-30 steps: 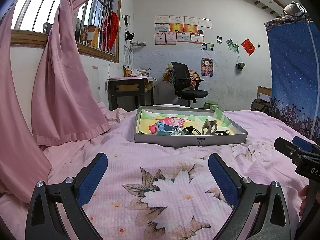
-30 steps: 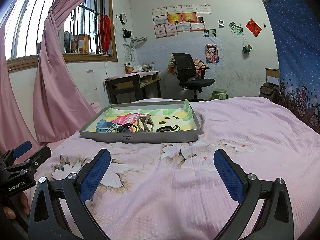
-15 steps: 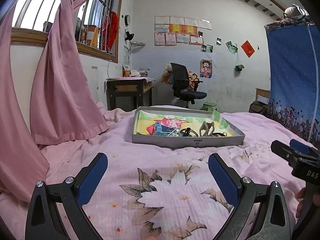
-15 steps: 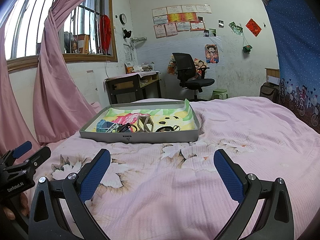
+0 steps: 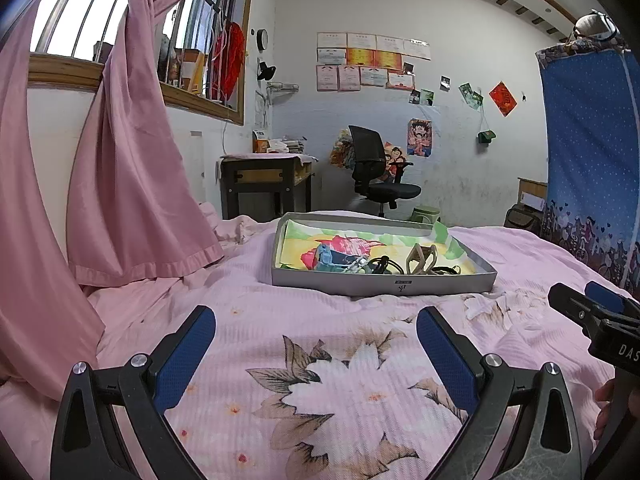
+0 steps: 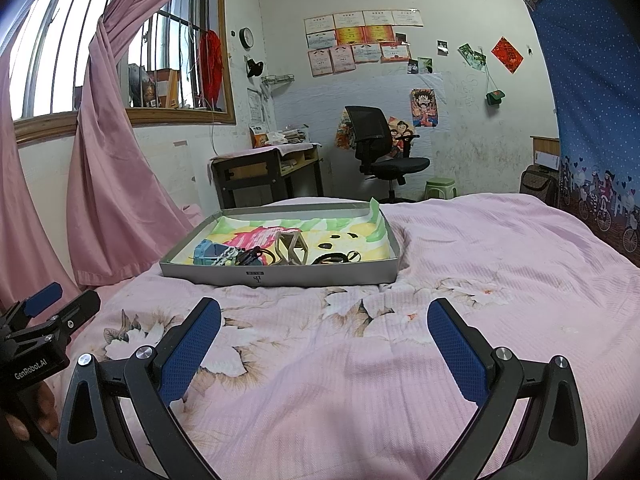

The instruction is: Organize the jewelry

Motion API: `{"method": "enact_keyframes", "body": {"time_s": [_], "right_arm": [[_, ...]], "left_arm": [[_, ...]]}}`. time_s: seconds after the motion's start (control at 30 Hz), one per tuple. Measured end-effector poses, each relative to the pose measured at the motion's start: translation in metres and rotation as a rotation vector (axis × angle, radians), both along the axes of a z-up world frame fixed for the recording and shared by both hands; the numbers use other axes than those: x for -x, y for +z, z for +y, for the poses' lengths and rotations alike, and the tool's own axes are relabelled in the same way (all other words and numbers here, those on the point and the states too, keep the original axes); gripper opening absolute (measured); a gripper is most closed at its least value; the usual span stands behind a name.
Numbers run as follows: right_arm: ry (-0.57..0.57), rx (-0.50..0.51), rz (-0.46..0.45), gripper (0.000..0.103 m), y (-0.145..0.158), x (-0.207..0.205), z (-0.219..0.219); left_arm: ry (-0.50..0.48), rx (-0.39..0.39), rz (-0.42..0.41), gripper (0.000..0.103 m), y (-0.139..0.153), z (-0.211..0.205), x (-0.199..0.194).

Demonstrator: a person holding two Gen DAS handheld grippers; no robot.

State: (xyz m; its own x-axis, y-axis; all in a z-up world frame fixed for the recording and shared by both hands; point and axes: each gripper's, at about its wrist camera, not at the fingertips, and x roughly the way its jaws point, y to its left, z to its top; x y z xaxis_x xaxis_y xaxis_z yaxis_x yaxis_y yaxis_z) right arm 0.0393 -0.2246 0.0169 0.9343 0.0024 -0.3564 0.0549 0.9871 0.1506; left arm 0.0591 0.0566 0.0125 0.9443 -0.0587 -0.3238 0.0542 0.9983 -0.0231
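Note:
A shallow grey tray (image 5: 384,286) lined with colourful paper lies on the pink floral bedspread, ahead of both grippers; it also shows in the right wrist view (image 6: 280,276). In it lie a blue box (image 5: 326,258), a pale chain (image 6: 225,257), dark loops (image 5: 384,264) and a tan wire stand (image 6: 291,248). My left gripper (image 5: 316,336) is open and empty, well short of the tray. My right gripper (image 6: 324,330) is open and empty, also short of it.
A pink curtain (image 5: 132,168) hangs at the left onto the bed. A desk (image 6: 264,172) and an office chair (image 6: 380,156) stand beyond the bed. A blue cloth (image 6: 592,92) hangs at the right. The right gripper shows at the left view's right edge (image 5: 592,312).
The left wrist view has drifted slightly, so the tray sits a little farther and higher. The right wrist view is nearly unchanged. Both grippers stay open.

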Motion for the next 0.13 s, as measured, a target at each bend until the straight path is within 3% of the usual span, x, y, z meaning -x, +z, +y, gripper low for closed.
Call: {"method": "enact_keyframes", "body": {"time_s": [0.13], "right_arm": [[0.000, 0.001, 0.000, 0.102, -0.0001, 0.0000, 0.0001]], "left_arm": [[0.001, -0.003, 0.001, 0.101, 0.0005, -0.0061, -0.0026]]}}
